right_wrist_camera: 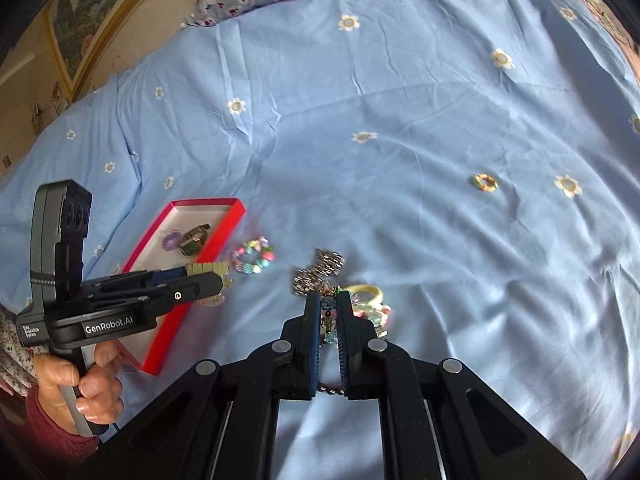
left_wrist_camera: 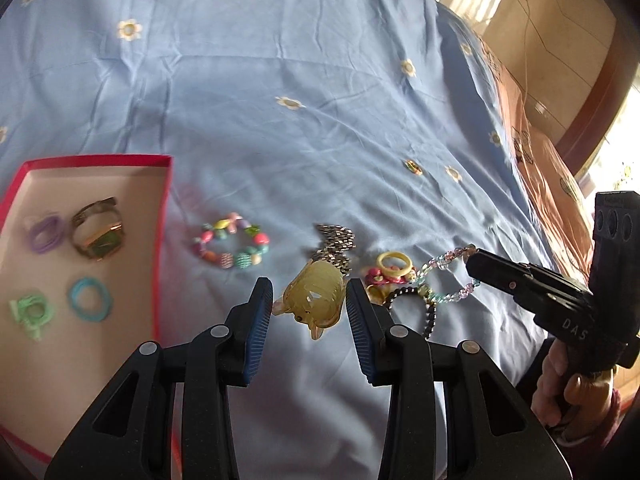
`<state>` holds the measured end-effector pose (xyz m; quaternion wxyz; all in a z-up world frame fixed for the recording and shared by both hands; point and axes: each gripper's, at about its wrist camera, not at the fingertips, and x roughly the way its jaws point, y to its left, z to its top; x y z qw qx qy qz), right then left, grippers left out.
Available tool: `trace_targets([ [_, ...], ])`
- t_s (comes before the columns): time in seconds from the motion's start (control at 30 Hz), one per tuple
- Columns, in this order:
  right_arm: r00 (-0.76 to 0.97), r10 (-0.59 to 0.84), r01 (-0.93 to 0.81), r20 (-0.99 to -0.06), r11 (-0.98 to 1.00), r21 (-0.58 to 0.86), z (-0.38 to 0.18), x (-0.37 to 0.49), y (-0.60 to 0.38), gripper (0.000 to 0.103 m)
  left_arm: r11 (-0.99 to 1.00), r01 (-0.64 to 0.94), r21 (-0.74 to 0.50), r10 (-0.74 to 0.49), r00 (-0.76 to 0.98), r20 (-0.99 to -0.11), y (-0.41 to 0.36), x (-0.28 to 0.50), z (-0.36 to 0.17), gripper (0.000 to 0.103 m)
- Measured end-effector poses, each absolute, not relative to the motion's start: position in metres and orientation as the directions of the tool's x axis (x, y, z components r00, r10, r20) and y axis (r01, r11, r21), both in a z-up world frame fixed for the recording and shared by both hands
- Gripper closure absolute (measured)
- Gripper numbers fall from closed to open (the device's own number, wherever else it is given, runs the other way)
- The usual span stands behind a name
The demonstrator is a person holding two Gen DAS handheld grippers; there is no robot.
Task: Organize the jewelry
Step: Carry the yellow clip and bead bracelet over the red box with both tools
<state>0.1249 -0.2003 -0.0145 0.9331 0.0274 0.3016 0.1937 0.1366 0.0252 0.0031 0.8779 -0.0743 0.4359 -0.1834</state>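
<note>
Box: the red box [left_wrist_camera: 166, 200] sits on the blue bed sheet [left_wrist_camera: 280, 60], at the left side.
Already in the box: a purple hair tie [left_wrist_camera: 45, 234], a gold watch [left_wrist_camera: 98, 229], a green hair tie [left_wrist_camera: 31, 312] and a blue hair tie [left_wrist_camera: 90, 299]. My guess is that a good part of the job is done.
Left to put away: a bead bracelet [left_wrist_camera: 232, 246], a silver chain band [left_wrist_camera: 334, 244], a yellow ring [left_wrist_camera: 394, 266], a black hair tie [left_wrist_camera: 416, 306] and one small colored ring [right_wrist_camera: 485, 182] far off on the sheet.
Left gripper [left_wrist_camera: 309, 300]: its jaws stand apart on both sides of a yellow hair claw [left_wrist_camera: 314, 294]. From the other camera they seem to hold it, lifted near the box.
Right gripper [right_wrist_camera: 329, 316]: its jaws are close together and pinch a clear bead chain [left_wrist_camera: 440, 276] in the pile.
Writing: "GenRobot.AI" is on the side of the left gripper. "DAS" is on the right gripper. Smaller words there are too tiny to read.
</note>
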Motion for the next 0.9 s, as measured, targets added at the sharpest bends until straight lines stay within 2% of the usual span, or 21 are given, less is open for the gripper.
trace_targets([
  [0.37, 0.686, 0.484, -0.451, -0.544, 0.869, 0.204, -0.009, 0.13, -0.147, 0.096, 0.948, 0.122, -0.294, -0.303, 0.626, -0.719, 0.098, 0.106, 0.011, 0.067],
  [0.4, 0.678, 0.493, -0.463, -0.545, 0.863, 0.204, -0.008, 0.13, -0.14, 0.096, 0.949, 0.11, -0.294, -0.296, 0.631, -0.718, 0.104, 0.105, 0.011, 0.077],
  [0.43, 0.671, 0.502, -0.475, -0.546, 0.856, 0.204, -0.008, 0.131, -0.132, 0.096, 0.95, 0.097, -0.298, -0.291, 0.628, -0.722, 0.111, 0.103, 0.01, 0.079],
  [0.9, 0.577, 0.597, -0.611, -0.557, 0.768, 0.192, -0.01, 0.131, -0.046, 0.096, 0.956, -0.028, -0.292, -0.201, 0.663, -0.722, 0.179, 0.083, 0.004, 0.079],
])
